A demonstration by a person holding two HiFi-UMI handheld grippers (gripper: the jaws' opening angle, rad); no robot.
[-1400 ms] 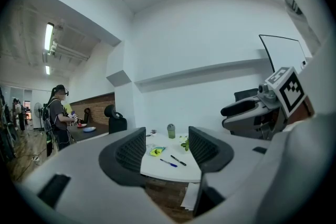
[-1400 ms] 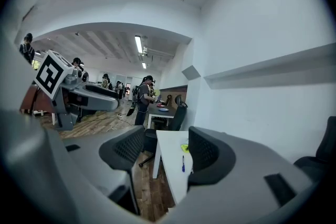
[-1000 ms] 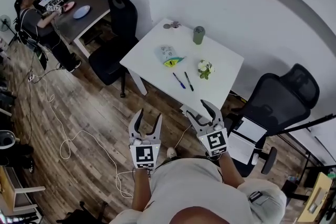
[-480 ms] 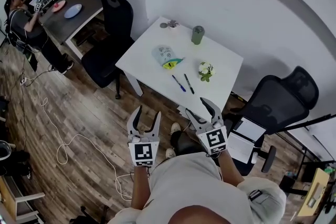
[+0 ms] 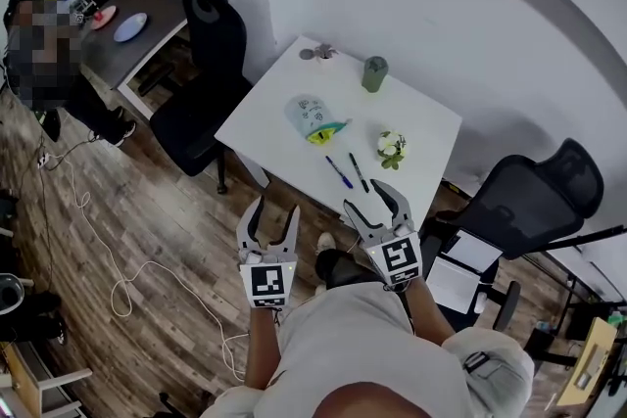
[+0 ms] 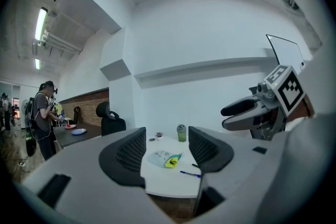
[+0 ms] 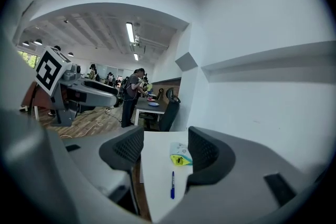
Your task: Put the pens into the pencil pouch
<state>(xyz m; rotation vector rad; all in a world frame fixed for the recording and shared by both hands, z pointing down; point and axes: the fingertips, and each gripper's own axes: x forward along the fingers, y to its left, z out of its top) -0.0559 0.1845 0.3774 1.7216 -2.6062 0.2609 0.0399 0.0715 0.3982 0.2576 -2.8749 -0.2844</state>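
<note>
Pouch [image 5: 312, 116] print illegible — perhaps doodles; left gripper [image 5: 275, 212], right gripper [image 5: 370, 199] agape, empty.

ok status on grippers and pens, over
Left gripper and right gripper open, empty, short of the table. Blue pen and black pen loose near its front edge, pencil pouch just beyond. Small plant close beside the pens.

We wear a pale grey shirt [image 5: 364, 352]; our grey left tool [image 5: 274, 214] and right tool [image 5: 369, 200] bear black-and-white marker cubes [image 5: 268, 285].
</note>
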